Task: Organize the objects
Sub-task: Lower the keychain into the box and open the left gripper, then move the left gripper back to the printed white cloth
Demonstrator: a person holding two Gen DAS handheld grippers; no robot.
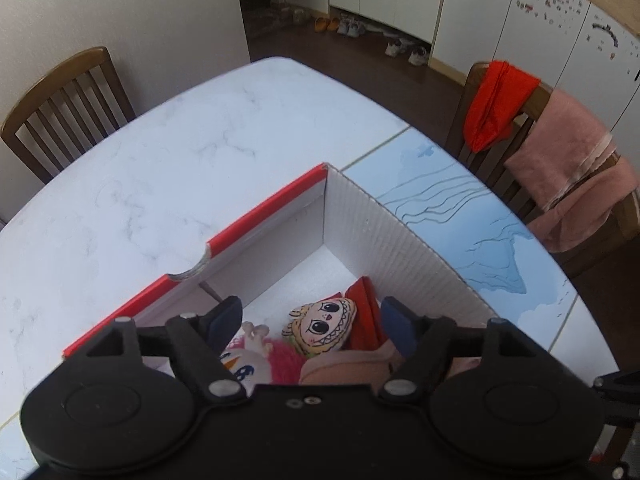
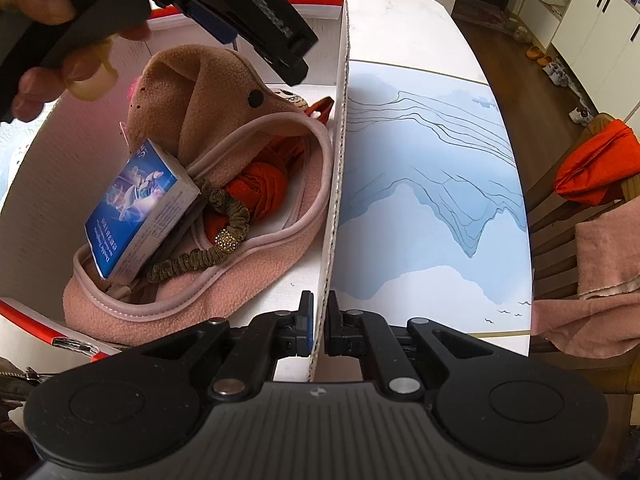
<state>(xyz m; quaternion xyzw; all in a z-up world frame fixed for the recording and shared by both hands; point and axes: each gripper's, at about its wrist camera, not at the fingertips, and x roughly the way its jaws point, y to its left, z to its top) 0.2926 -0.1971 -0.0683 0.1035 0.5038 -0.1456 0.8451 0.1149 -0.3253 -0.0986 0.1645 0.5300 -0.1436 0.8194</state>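
left gripper (image 1: 312, 322) open over box (image 1: 384, 224); right gripper (image 2: 319, 322) clamps box wall.

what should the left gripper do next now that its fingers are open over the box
Probably lift the left gripper straight up and out. Its fingers stand open with nothing between them, above the doll and pink fleece already lying in the box. The right gripper is shut on the box wall, steadying it.

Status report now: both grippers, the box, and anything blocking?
Left gripper open above box, holding nothing. Right gripper shut on box wall. Box holds pink hat, blue carton, doll. Nothing blocking.
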